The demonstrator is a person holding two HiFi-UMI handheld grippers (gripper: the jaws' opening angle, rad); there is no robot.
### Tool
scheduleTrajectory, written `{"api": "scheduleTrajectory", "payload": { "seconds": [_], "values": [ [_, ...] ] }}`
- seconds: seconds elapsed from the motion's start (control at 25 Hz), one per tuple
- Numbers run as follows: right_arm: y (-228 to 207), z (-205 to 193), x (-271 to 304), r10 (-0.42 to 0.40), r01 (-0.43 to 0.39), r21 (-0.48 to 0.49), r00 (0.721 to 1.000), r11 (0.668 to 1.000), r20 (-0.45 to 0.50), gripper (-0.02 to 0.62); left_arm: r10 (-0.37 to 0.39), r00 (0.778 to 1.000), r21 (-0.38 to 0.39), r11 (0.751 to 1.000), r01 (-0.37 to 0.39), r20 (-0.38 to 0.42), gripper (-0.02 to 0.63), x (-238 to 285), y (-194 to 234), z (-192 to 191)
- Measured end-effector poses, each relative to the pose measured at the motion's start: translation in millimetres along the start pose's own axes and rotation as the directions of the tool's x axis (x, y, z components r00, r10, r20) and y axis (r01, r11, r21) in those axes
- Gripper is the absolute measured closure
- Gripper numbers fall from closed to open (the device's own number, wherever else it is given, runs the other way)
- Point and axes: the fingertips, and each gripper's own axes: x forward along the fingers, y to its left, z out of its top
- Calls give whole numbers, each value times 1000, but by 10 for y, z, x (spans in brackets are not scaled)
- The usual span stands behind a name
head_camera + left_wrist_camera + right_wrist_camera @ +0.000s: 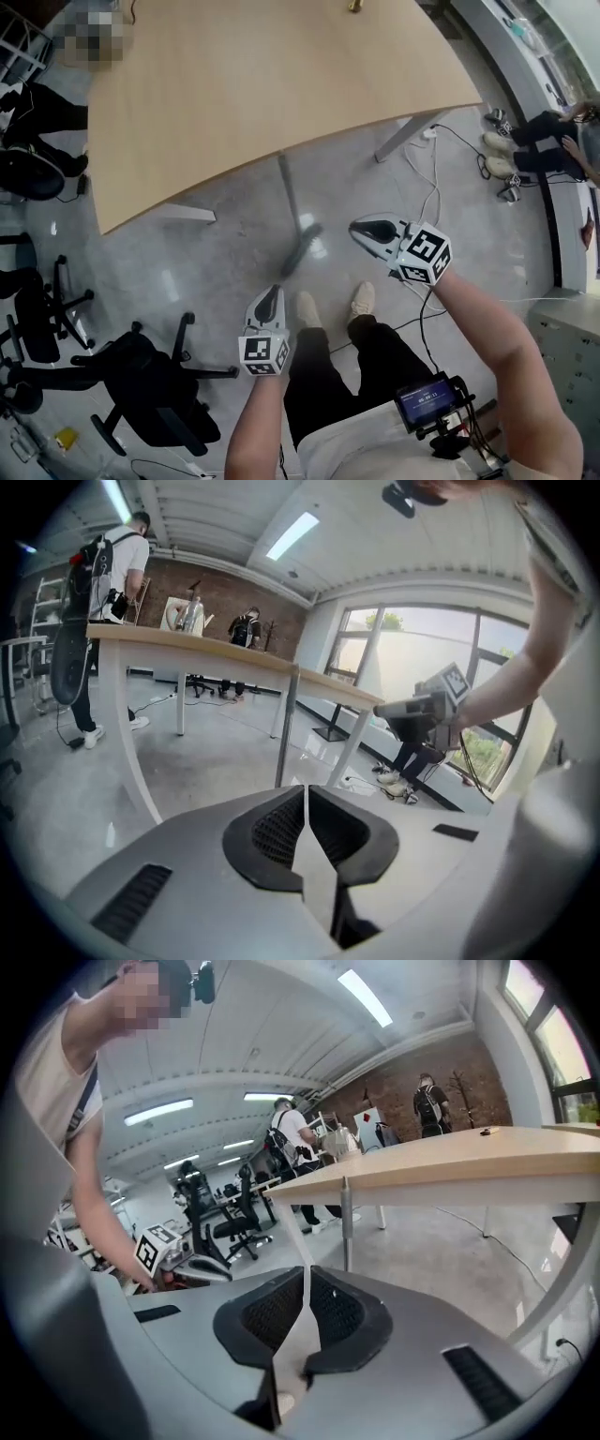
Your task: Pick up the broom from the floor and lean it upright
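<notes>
The broom (300,246) stands upright in the head view, its grey handle leaning against the front edge of the wooden table (262,75) and its head on the floor. The handle also shows as a thin pole against the table edge in the left gripper view, broom (285,731), and in the right gripper view, broom (347,1227). My left gripper (272,292) hangs just below and left of the broom head, shut and empty (306,789). My right gripper (358,226) is to the broom's right, also shut with nothing between its pads (306,1269). Neither touches the broom.
Black office chairs (141,375) stand at the lower left. White cables (429,187) trail across the floor by a table leg (403,136). Another person's legs and shoes (502,150) are at the right. My own feet (361,300) are just behind the broom.
</notes>
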Motion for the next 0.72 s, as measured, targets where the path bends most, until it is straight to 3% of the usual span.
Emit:
{"api": "scheduleTrajectory", "payload": {
  "seconds": [0.28, 0.52, 0.72],
  "values": [
    [594, 143, -831, 14, -14, 84, 1000, 996, -8, 573, -76, 996, 41, 996, 73, 55, 598, -521, -248, 620],
    [755, 433, -1239, -45, 26, 187, 994, 982, 99, 577, -121, 988, 88, 990, 113, 92, 598, -894, -384, 1161],
    [849, 545, -1451, -109, 72, 231, 982, 970, 152, 577, -187, 978, 114, 978, 176, 90, 598, -1046, -625, 1375]
  ]
}}
